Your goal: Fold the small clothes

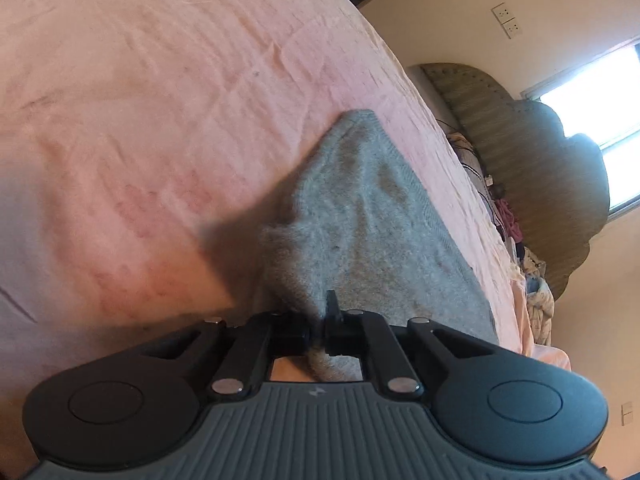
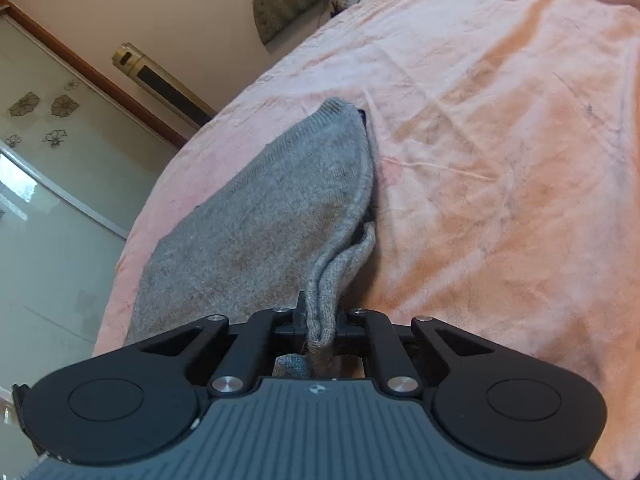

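Note:
A small grey knitted garment (image 1: pixel 372 216) lies on a pink bedsheet (image 1: pixel 140 100). My left gripper (image 1: pixel 318 326) is shut on one bunched edge of it, and the cloth stretches away from the jaws toward a far corner. In the right wrist view the same grey garment (image 2: pixel 260 220) runs from the jaws to a ribbed hem at its far end. My right gripper (image 2: pixel 320 326) is shut on a folded, doubled edge of the knit. Both held edges are lifted a little above the pink bedsheet (image 2: pixel 500 140).
A padded olive headboard (image 1: pixel 532 168) stands at the bed's far end with a heap of clothes (image 1: pixel 528 264) beside it. A bright window (image 1: pixel 600 92) is behind. A gold tower fan (image 2: pixel 160 80) and a glass sliding door (image 2: pixel 48 200) stand past the bed's edge.

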Action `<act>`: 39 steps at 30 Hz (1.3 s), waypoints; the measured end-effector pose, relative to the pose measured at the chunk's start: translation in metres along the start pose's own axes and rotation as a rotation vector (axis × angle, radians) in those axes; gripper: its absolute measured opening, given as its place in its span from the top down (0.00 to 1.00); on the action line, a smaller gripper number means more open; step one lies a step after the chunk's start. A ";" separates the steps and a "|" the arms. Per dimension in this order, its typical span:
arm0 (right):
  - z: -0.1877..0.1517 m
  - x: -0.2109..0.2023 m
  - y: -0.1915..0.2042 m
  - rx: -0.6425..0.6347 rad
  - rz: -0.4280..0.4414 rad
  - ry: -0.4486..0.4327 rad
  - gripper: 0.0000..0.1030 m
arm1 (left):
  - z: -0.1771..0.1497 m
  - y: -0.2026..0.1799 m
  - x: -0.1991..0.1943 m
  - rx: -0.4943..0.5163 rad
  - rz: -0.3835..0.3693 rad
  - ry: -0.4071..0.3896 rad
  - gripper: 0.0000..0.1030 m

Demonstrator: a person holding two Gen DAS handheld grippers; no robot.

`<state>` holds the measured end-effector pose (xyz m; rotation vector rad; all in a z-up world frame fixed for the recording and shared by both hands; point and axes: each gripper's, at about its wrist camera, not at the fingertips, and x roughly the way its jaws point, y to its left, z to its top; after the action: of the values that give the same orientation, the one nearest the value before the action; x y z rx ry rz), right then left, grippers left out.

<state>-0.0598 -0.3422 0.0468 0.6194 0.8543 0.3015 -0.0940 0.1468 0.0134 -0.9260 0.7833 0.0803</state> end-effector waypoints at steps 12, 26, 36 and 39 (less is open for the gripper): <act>0.001 -0.028 -0.017 0.033 0.035 -0.114 0.05 | -0.005 0.001 -0.013 -0.030 -0.098 -0.043 0.20; 0.035 -0.037 -0.024 0.104 0.254 -0.134 0.06 | -0.044 -0.152 0.016 0.515 0.110 -0.184 0.95; 0.089 0.038 -0.053 0.333 0.478 0.057 0.03 | -0.195 -0.231 0.095 1.070 -0.067 0.126 0.95; 0.092 0.058 -0.047 0.304 0.454 0.117 0.03 | -0.197 -0.232 0.088 1.103 -0.095 0.102 0.95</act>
<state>0.0485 -0.3871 0.0282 1.0910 0.8736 0.6295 -0.0543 -0.1655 0.0477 0.0859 0.7273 -0.4511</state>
